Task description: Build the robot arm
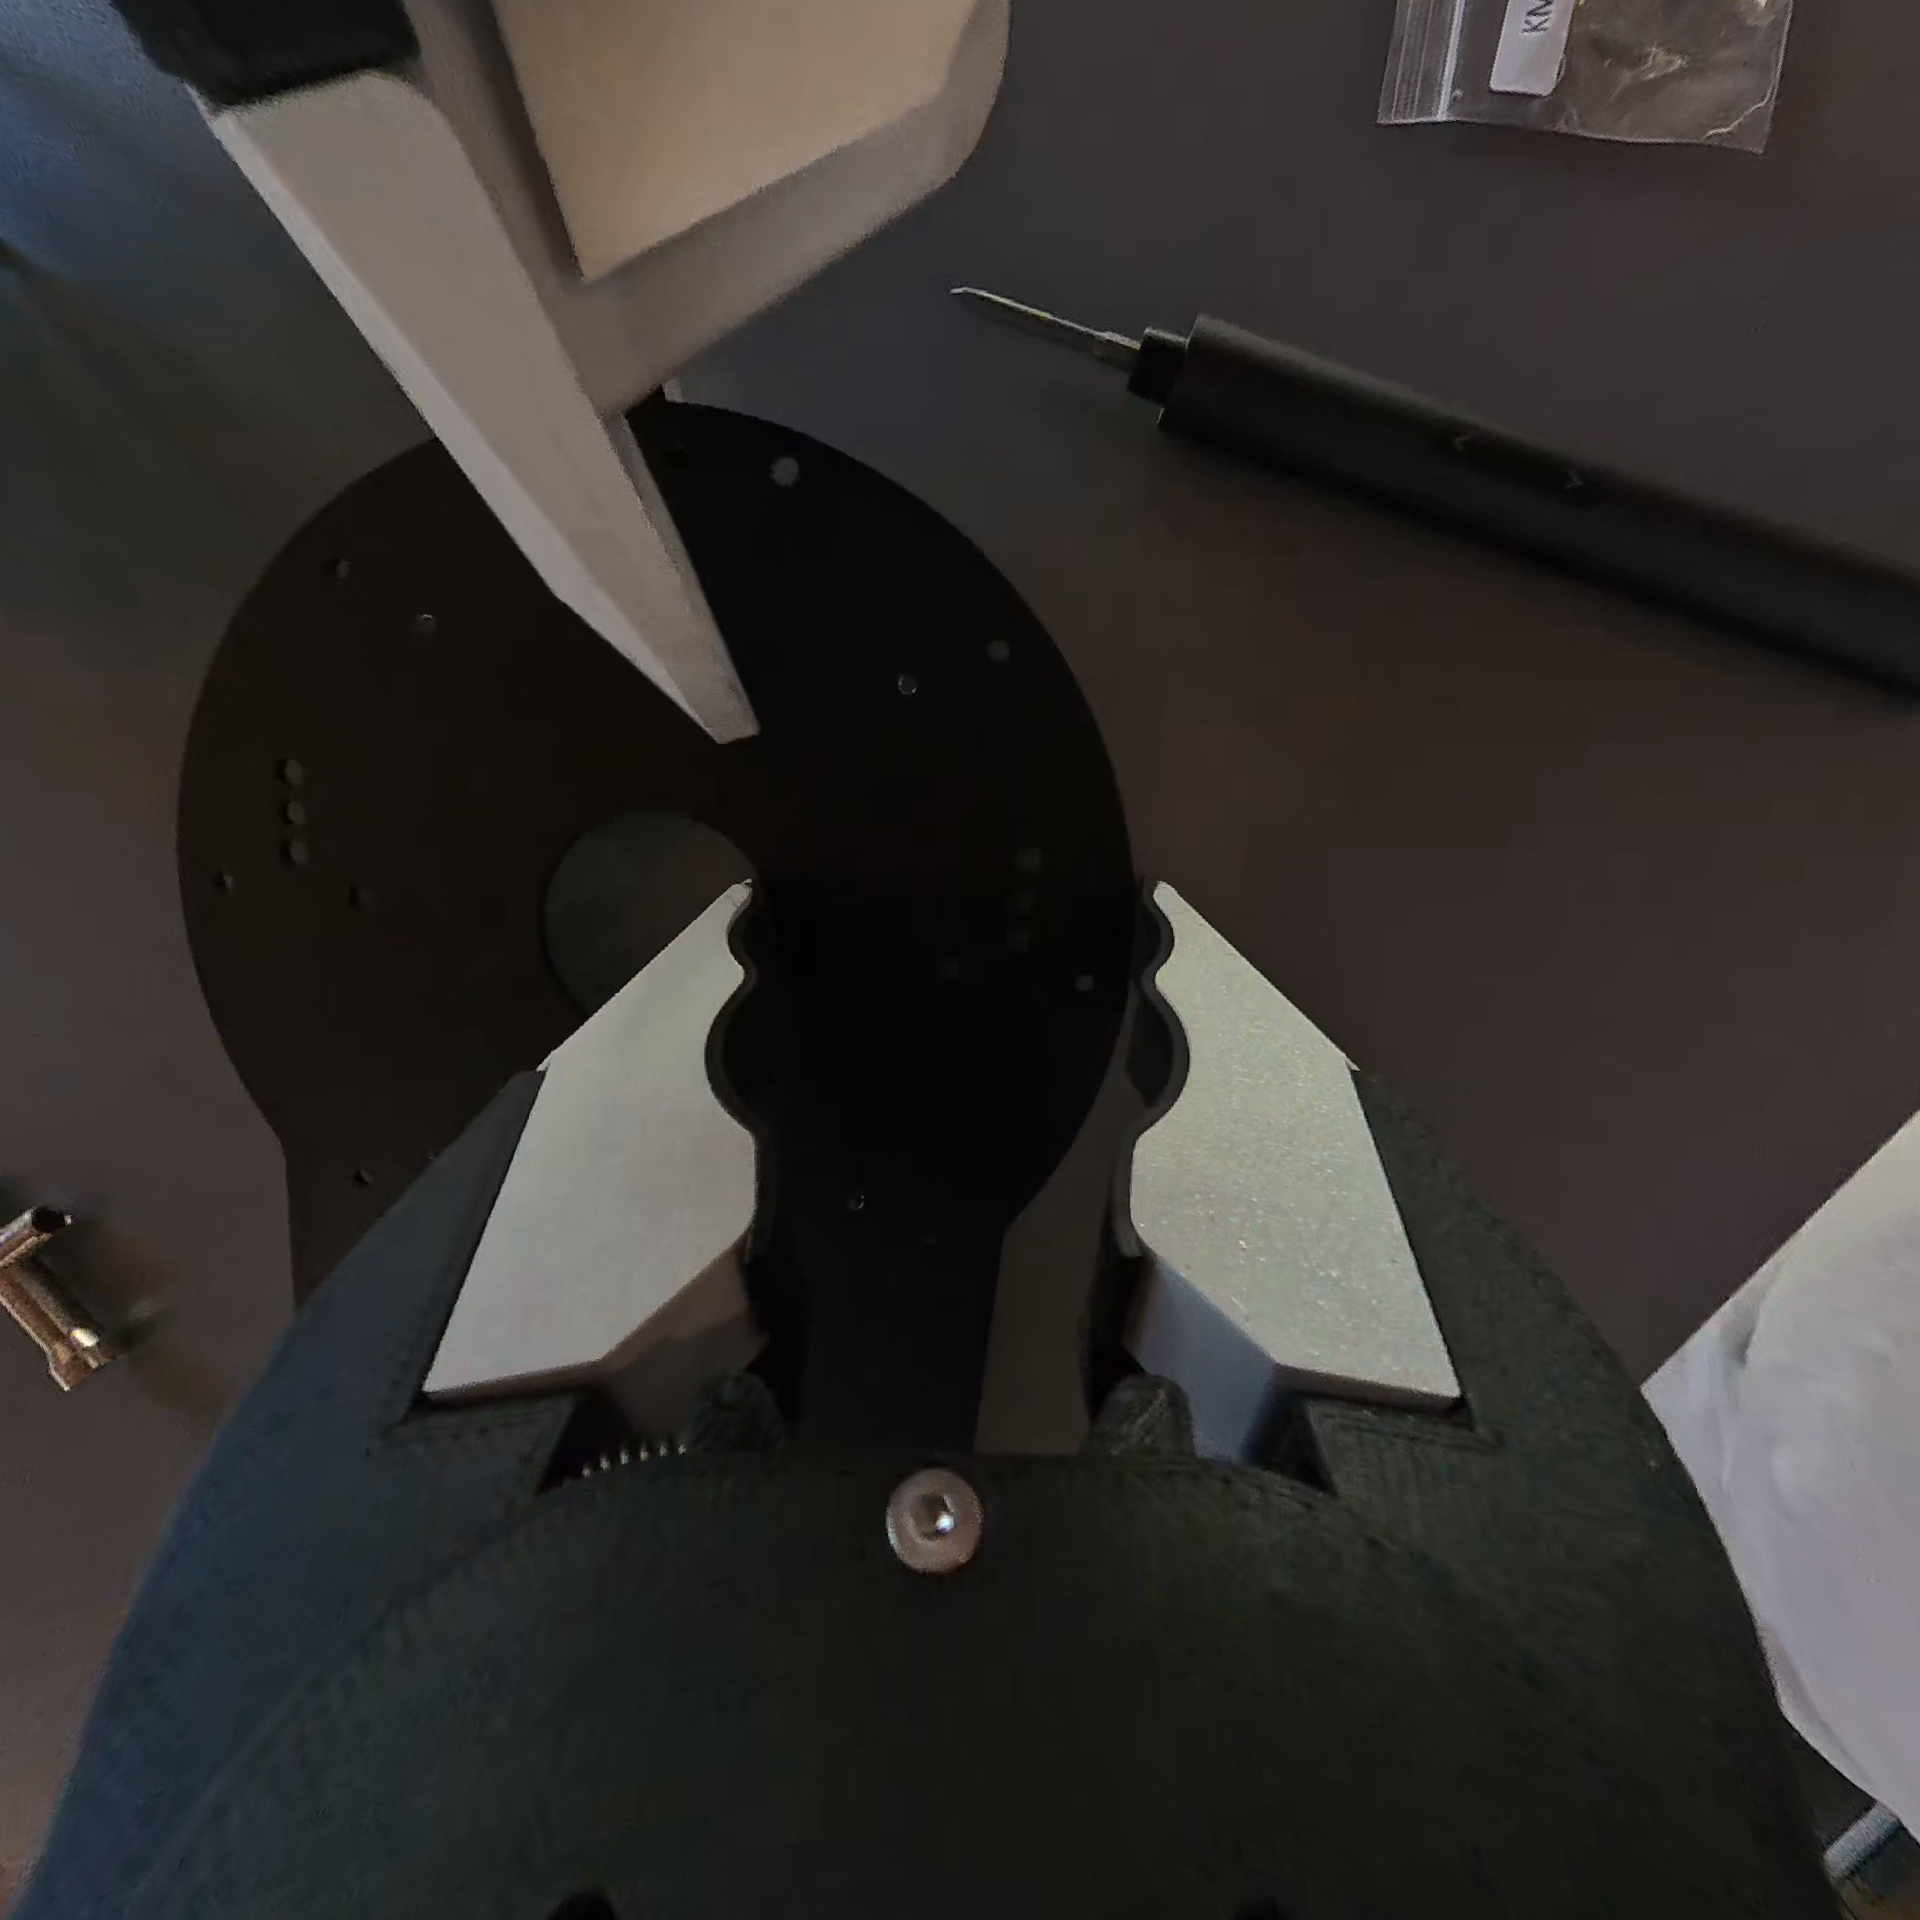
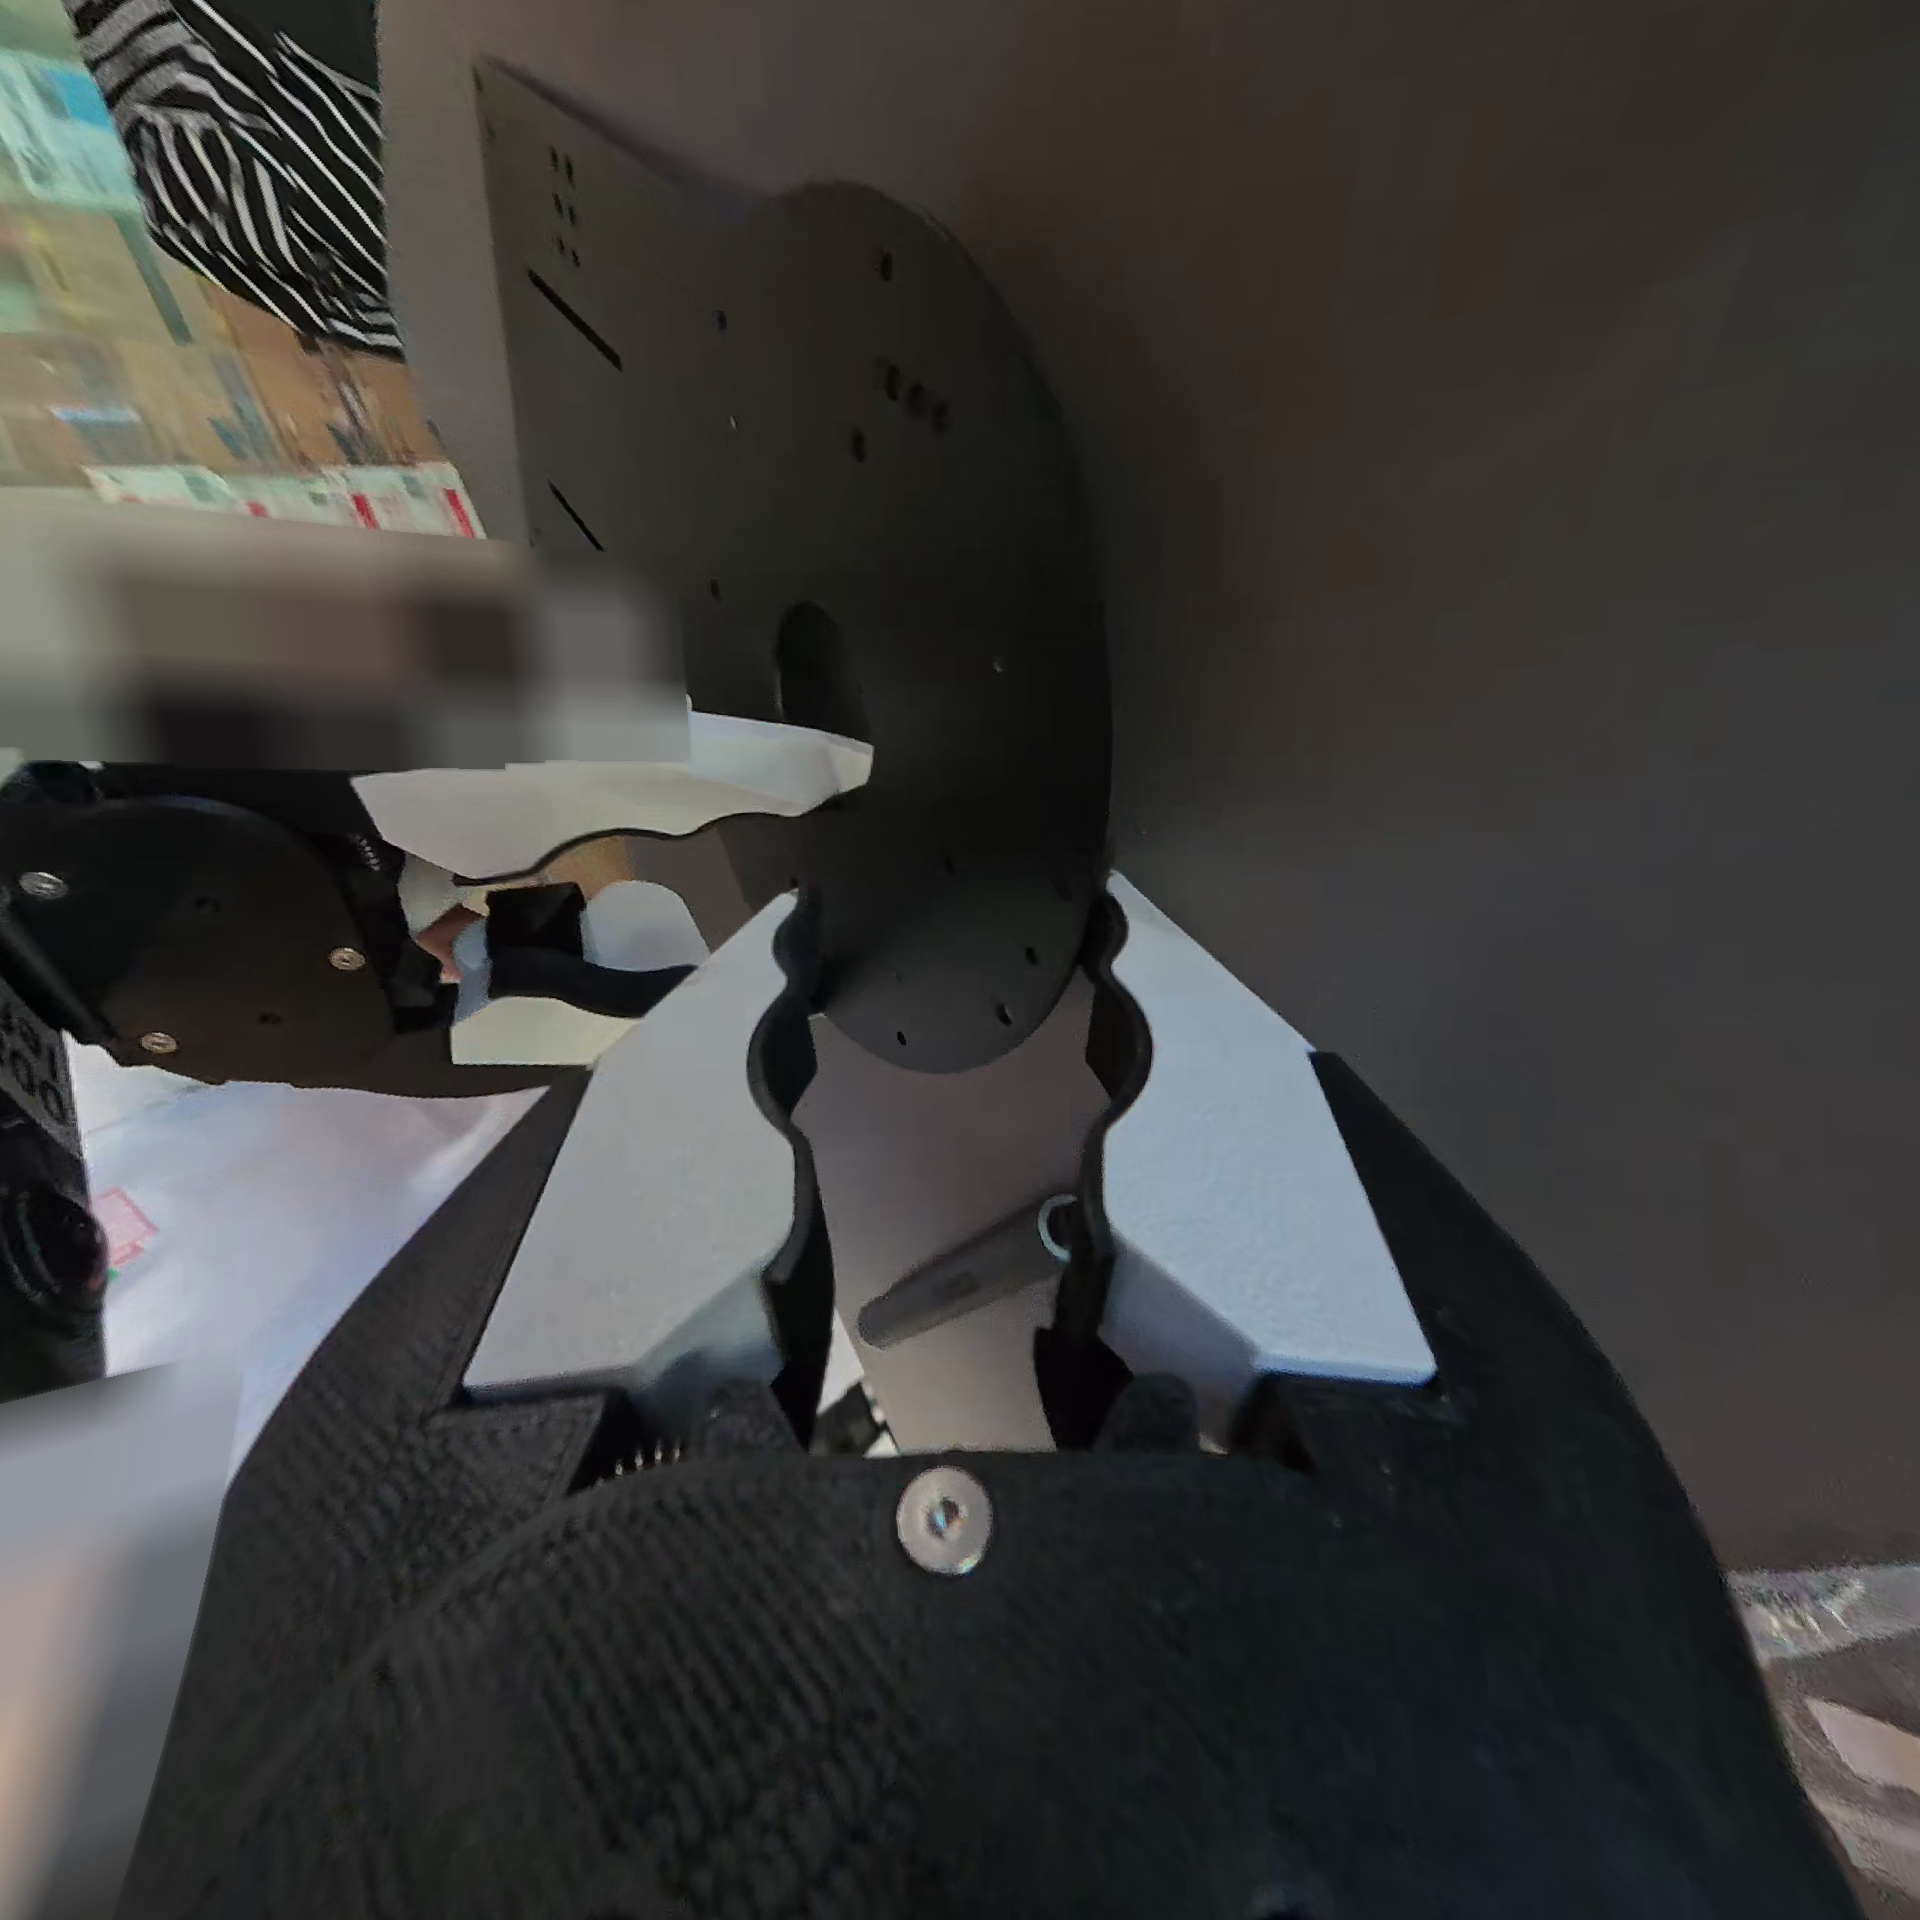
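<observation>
Two white-fingered tools meet over one flat black round metal plate with small drilled holes lying on the dark grey tabletop. From the left wrist view, the left tool is spread open over the plate's right half; the right tool's finger points down onto it. A black pen-shaped screwdriver, a labelled clear zip bag and silver metal standoffs lie nearby. From the right wrist view, the right tool stands open, straddling the plate's edge; a grey metal rod shows only here.

The round plate lies flat on the table, between both grippers: the left gripper at its near edge, the right gripper over its far part. A screwdriver lies to the right, a bag farther off, metal standoffs near left
</observation>
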`<state>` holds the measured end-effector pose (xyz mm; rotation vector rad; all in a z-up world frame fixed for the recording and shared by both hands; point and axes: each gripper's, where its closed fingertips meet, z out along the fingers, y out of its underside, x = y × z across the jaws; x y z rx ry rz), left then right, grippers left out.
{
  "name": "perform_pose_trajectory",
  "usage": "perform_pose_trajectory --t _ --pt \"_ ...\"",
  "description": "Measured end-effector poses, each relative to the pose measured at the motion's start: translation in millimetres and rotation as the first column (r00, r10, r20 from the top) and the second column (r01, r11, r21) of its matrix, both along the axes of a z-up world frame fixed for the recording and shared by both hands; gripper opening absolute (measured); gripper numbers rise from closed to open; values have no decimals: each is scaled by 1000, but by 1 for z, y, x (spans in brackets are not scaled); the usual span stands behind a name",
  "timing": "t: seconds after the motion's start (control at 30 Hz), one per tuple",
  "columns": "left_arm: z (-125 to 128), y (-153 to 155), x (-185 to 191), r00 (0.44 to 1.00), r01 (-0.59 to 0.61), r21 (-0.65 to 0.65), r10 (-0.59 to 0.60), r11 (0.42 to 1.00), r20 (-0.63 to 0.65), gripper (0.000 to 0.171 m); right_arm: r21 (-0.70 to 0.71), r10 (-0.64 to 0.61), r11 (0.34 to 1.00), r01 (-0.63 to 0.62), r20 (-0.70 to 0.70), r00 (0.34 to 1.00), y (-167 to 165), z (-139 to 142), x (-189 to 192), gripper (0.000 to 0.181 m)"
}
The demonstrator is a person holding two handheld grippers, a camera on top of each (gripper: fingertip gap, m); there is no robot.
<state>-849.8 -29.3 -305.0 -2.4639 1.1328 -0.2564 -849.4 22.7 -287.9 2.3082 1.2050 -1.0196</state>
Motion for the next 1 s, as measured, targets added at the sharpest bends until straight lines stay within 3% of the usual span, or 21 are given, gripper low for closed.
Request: perform_pose_trajectory --t 0.13,0.23,0.3,0.5,0.63,0.8,0.9,1.0 --pt "0 -4 0 1000 -14 0 14 1000 23 68 84 81 993 -87 75 994 -1 0 13 61" --pt "1 -4 1 998 -30 -12 30 999 52 68 161 72 982 -98 160 985 9 -2 27 61" --pt "1 -4 1 999 -28 -11 28 1000 45 68 220 67 971 -98 145 987 11 1 31 61" --pt "-1 -5 1 999 -34 -10 34 999 -19 67 362 -94 922 137 -134 987 13 35 33 60" --pt "0 -5 0 998 -44 -38 42 998 -51 60 365 -191 880 304 -314 930 -2 55 44 58" --pt "1 -3 1 998 -52 -50 50 997 -36 59 378 -223 826 419 -464 857 -37 69 55 58" --pt "10 0 6 991 -83 -20 84 996 100 60 431 -200 763 481 -550 811 -54 77 58 58" --pt "63 2 6 905 -171 102 115 980 410 57 511 -142 651 562 -645 751 -70 91 54 58"
